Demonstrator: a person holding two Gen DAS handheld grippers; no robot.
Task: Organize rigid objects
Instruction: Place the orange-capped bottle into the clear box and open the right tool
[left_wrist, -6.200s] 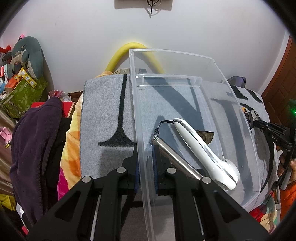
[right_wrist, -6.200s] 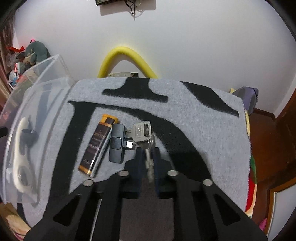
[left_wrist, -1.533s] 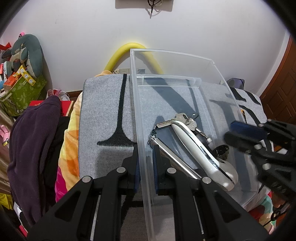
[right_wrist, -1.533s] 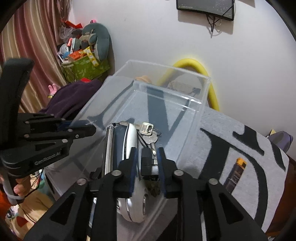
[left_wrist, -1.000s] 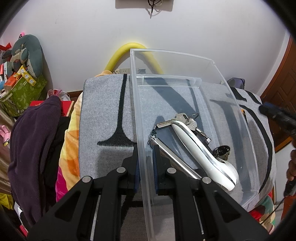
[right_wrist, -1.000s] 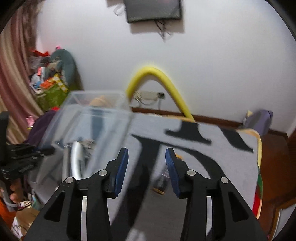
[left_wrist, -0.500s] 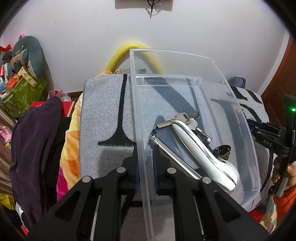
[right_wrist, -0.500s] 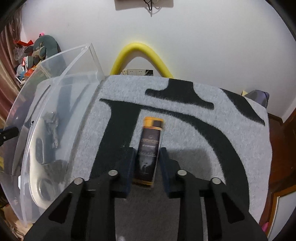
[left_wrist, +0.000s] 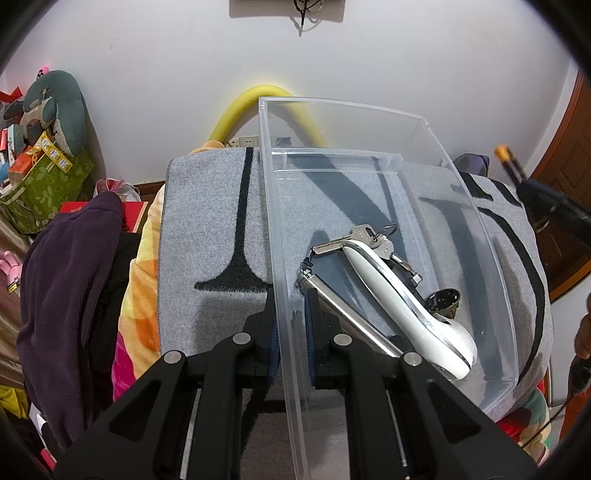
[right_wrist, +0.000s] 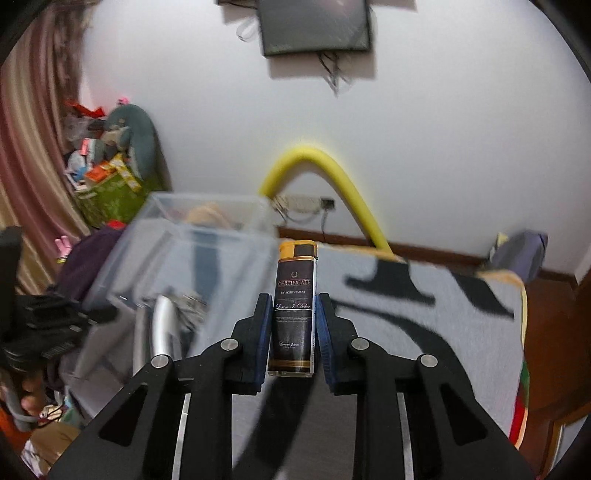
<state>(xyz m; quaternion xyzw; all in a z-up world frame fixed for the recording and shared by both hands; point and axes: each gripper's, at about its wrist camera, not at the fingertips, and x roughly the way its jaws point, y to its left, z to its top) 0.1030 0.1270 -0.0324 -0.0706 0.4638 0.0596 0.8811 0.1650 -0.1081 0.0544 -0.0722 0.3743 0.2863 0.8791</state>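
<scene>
White wall (left_wrist: 406, 55) backs the scene, with a yellow foam tube (left_wrist: 240, 110) arched against it and a dark screen (right_wrist: 316, 26) mounted high. Beneath lies a grey blanket (left_wrist: 207, 229) with broad black markings, spread over what appears to be a bed; whether a tabletop lies under it cannot be determined.

Left gripper (left_wrist: 290, 332): jaws drawn narrow, clamped on the near left wall of a clear plastic bin (left_wrist: 461, 192), one pad inside the wall and one outside. The bin rests on the blanket.

Bin contents: a white handled tool (left_wrist: 399, 295) lying diagonally, a silver metal cylinder (left_wrist: 347, 314) beside it on its left and touching it, a bunch of keys (left_wrist: 365, 236) at the tool's far end, and a small dark item (left_wrist: 443, 299) to its right, not identifiable.

Right gripper (right_wrist: 293, 325): jaws set narrow, both pads pressed against the sides of a dark lighter (right_wrist: 294, 310) with a gold cap, held upright and clear of the blanket. The lighter is outside the bin, to its right in the right wrist view. Background in that view is blurred.

Left of the blanket: a dark purple garment (left_wrist: 70, 280) and a green bag (left_wrist: 48, 184) of clutter.
</scene>
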